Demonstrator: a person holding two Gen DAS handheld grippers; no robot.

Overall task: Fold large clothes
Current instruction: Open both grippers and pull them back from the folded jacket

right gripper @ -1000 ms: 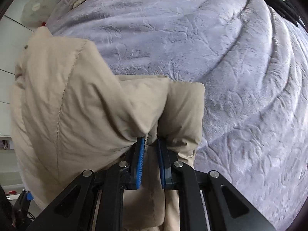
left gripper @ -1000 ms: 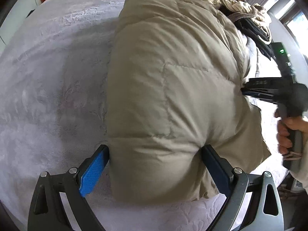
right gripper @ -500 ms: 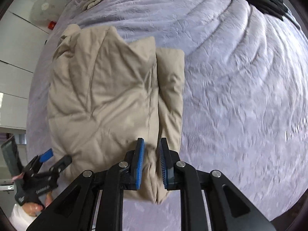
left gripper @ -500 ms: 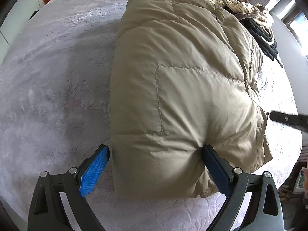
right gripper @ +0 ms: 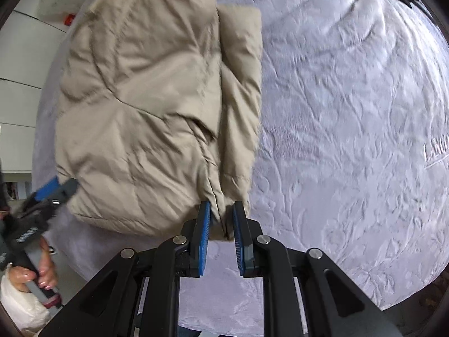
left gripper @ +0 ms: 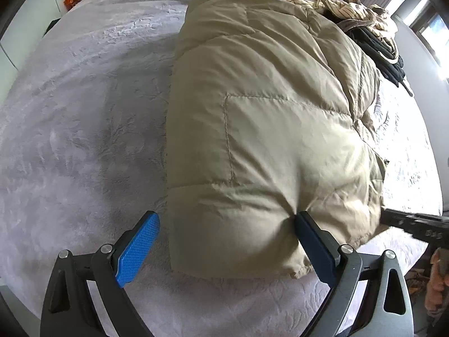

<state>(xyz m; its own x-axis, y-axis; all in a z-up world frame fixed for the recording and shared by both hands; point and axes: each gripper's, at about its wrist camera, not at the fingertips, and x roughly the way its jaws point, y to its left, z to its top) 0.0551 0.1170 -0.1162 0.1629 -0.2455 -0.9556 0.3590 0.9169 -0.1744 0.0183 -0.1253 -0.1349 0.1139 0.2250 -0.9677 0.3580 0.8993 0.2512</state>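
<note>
The tan puffer jacket [left gripper: 266, 140] lies bundled on the grey bedspread [left gripper: 84, 112]. The left gripper [left gripper: 224, 241] stands wide apart, straddling the jacket's near corner, blue pad off the cloth. The right gripper [right gripper: 220, 224] is nearly closed, a narrow fold of the jacket's edge between its pads; whether they actually pinch it, I can't tell.
</note>
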